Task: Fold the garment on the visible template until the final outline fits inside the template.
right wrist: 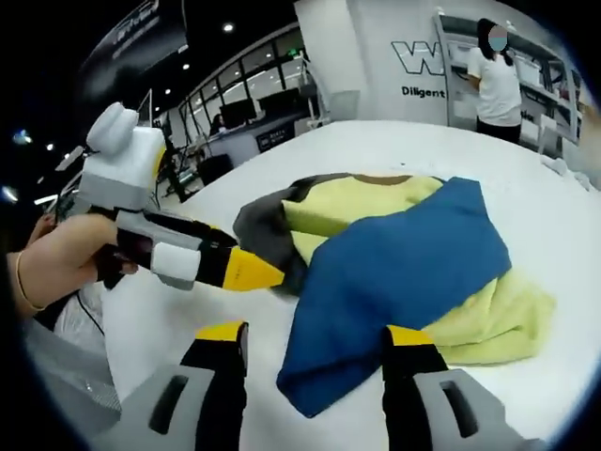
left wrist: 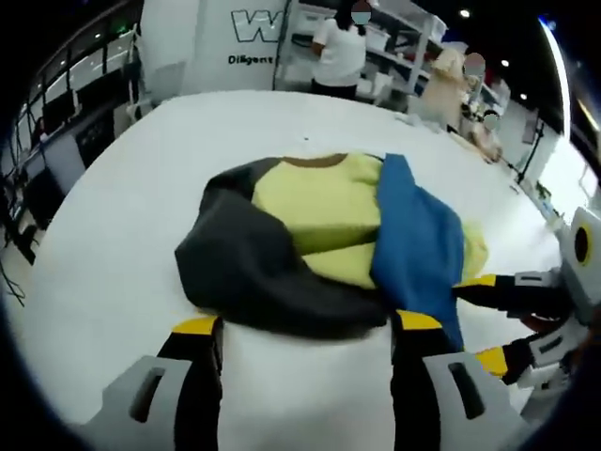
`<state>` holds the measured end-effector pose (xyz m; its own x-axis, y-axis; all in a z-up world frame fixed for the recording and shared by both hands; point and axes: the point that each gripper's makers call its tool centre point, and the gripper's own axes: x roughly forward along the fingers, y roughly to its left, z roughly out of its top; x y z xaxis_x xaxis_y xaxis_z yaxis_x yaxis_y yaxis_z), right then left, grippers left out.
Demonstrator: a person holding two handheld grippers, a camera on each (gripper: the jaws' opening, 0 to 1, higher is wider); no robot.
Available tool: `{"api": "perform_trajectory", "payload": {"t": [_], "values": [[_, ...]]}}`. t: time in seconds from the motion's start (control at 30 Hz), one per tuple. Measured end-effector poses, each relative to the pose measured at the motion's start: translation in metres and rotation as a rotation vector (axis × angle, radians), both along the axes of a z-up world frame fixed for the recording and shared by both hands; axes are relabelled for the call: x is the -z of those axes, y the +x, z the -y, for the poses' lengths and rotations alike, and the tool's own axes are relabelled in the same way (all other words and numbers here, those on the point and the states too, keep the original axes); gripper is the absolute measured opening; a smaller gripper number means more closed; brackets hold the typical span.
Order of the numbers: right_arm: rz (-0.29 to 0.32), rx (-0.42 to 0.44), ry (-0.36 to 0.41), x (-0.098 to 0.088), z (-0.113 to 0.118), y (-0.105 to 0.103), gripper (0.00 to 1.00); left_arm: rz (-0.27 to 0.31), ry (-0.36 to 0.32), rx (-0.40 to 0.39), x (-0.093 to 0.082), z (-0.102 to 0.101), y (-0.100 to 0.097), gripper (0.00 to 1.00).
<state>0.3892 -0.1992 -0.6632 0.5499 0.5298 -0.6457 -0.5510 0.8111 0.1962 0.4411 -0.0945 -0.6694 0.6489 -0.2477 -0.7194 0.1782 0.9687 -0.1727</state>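
A garment lies bunched on the white table [left wrist: 113,244]. It has a yellow-green body [left wrist: 319,202], a dark grey sleeve [left wrist: 244,263] on the left and a blue sleeve [left wrist: 418,244] folded over the right side. My left gripper [left wrist: 307,324] is open, its yellow-tipped jaws standing either side of the grey sleeve's near edge. My right gripper [left wrist: 490,321] comes in from the right beside the blue sleeve's end. In the right gripper view, my right gripper [right wrist: 315,334] is open with the end of the blue sleeve [right wrist: 394,272] lying between its jaws. A hand [right wrist: 56,268] holds the left gripper [right wrist: 249,271] near the grey sleeve [right wrist: 268,225].
The white table [right wrist: 554,216] stretches wide around the garment. A person in a white shirt [left wrist: 340,52] stands at shelves beyond its far edge, also seen from behind [right wrist: 498,80]. Desks and monitors [right wrist: 254,113] line the left side of the room.
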Motion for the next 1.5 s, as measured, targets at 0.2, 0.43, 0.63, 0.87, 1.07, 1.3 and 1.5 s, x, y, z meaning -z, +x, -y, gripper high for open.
{"api": "perform_trajectory", "payload": {"t": [0.2,0.43,0.63,0.87,1.07,1.3,1.5], "values": [[0.018,-0.01,-0.068,0.009,0.001,-0.002,0.46,0.008,-0.026,-0.018,-0.001,0.005,0.002,0.58],[0.094,-0.024,-0.175,0.013,0.005,0.003,0.34,0.018,-0.045,-0.011,-0.003,0.014,0.003,0.41],[0.143,-0.025,-0.237,0.015,0.01,0.007,0.22,0.01,-0.077,-0.004,-0.005,0.018,-0.002,0.23],[0.158,-0.048,-0.264,0.015,0.009,0.009,0.0,0.011,-0.089,0.0,-0.004,0.017,-0.005,0.01],[0.156,-0.043,-0.199,-0.006,0.011,0.008,0.0,0.025,-0.05,0.032,-0.012,0.0,-0.005,0.0],[0.177,-0.011,-0.159,-0.036,0.022,0.019,0.0,0.047,-0.001,0.038,-0.02,-0.024,-0.005,0.0],[0.207,0.025,-0.163,-0.05,0.041,0.031,0.0,0.049,0.01,0.031,-0.019,-0.04,-0.005,0.0]]}}
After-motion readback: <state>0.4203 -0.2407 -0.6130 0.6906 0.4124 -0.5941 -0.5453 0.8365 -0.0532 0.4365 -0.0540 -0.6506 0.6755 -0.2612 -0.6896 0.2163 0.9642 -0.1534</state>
